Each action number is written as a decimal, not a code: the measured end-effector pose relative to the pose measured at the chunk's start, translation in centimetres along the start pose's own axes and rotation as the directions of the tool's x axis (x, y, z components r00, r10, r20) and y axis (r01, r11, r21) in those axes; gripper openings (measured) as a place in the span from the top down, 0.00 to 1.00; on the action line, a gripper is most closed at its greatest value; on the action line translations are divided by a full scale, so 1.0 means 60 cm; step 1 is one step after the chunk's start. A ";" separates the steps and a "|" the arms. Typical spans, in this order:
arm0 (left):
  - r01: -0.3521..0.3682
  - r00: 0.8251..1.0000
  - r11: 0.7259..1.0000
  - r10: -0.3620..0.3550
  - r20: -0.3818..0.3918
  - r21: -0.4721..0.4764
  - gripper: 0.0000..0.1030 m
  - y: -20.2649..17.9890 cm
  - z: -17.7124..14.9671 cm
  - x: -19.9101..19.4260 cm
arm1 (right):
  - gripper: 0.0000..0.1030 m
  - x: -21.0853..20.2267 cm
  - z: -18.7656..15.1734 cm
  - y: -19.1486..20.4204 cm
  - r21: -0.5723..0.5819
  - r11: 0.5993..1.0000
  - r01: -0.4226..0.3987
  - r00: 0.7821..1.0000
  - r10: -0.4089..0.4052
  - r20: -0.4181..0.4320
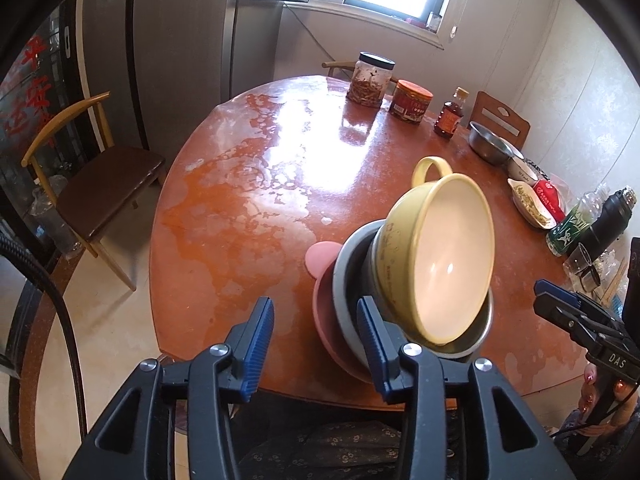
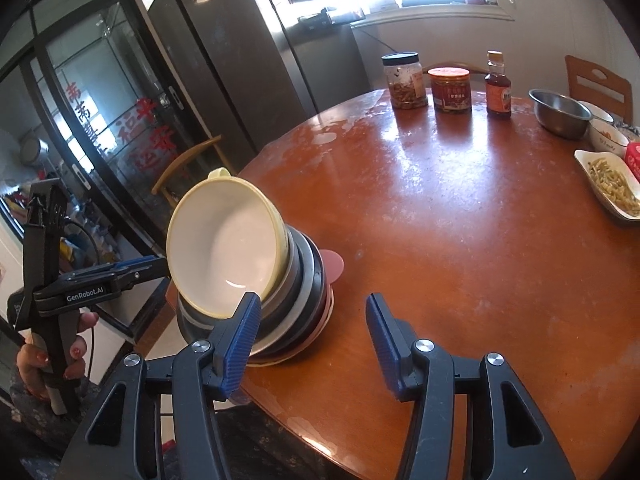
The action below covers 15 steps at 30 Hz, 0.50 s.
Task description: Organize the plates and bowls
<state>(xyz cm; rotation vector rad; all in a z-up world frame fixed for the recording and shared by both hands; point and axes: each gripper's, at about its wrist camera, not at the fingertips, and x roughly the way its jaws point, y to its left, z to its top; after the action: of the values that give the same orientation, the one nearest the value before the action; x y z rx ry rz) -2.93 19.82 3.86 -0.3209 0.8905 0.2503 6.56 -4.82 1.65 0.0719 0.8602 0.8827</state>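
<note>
The left tool (image 1: 316, 344) is spread wide and pinches nothing; its right finger (image 1: 370, 344) stands in front of the near edge of the bowl stack, though whether it touches the stack cannot be told. Ahead of and to the right of that tool, near the tabletop's (image 1: 240, 184) front edge, the stack sits: a yellow handled bowl (image 1: 440, 256) tilted on top, its white inside turned toward the camera, nested in a grey metal bowl (image 1: 348, 280), with a pink bowl (image 1: 324, 312) lowest.

The right tool (image 2: 312, 336) is likewise spread and holds nothing; its left finger (image 2: 240, 340) overlaps the yellow bowl's lower rim, and contact is unclear. From here the stack lies ahead and to the left.

The right wrist view shows several dark and steel rims layered under the yellow bowl, and the left hand (image 2: 52, 364) gripping its tool handle; the left wrist view shows only fingertips of the right hand (image 1: 600, 392) at its edge.

Far ahead stand a black-lidded jar (image 1: 370, 80), a red-lidded jar (image 1: 412, 102), a sauce bottle (image 1: 452, 118) and a steel bowl (image 1: 488, 142). A dish of food (image 2: 612, 184) is cut off at the right edge.
</note>
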 end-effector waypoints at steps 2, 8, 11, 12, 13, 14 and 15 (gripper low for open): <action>-0.008 1.000 1.000 0.008 -0.007 -0.008 0.58 0.006 -0.003 0.003 | 0.45 0.001 -0.005 -0.001 -0.001 1.000 0.009 1.000 -0.009 -0.007; -0.028 0.999 0.999 0.027 -0.032 -0.036 0.58 0.032 -0.010 0.018 | 0.45 0.016 -0.018 -0.014 0.012 0.998 0.055 0.998 -0.054 -0.038; -0.032 0.998 0.998 0.030 -0.047 -0.053 0.58 0.047 -0.014 0.030 | 0.45 0.026 -0.022 -0.024 0.028 0.997 0.068 0.996 -0.066 -0.055; -0.032 0.998 0.998 0.029 -0.053 -0.058 0.58 0.053 -0.015 0.035 | 0.45 0.029 -0.024 -0.026 0.030 0.997 0.075 0.995 -0.073 -0.061; -0.029 0.998 0.998 0.026 -0.057 -0.062 0.58 0.056 -0.016 0.039 | 0.45 0.032 -0.025 -0.027 0.029 0.996 0.082 0.995 -0.080 -0.066; -0.026 0.998 0.997 0.022 -0.064 -0.066 0.58 0.060 -0.017 0.044 | 0.45 0.034 -0.027 -0.028 0.028 0.996 0.084 0.994 -0.081 -0.069; -0.020 0.998 0.997 0.015 -0.068 -0.069 0.58 0.061 -0.018 0.048 | 0.45 0.038 -0.029 -0.027 0.026 0.996 0.080 0.994 -0.078 -0.072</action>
<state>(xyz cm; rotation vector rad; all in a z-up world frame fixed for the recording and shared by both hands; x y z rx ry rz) -3.21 23.05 0.34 -0.3878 0.9526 0.2885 7.21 -4.79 -1.57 0.0315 0.9356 0.8021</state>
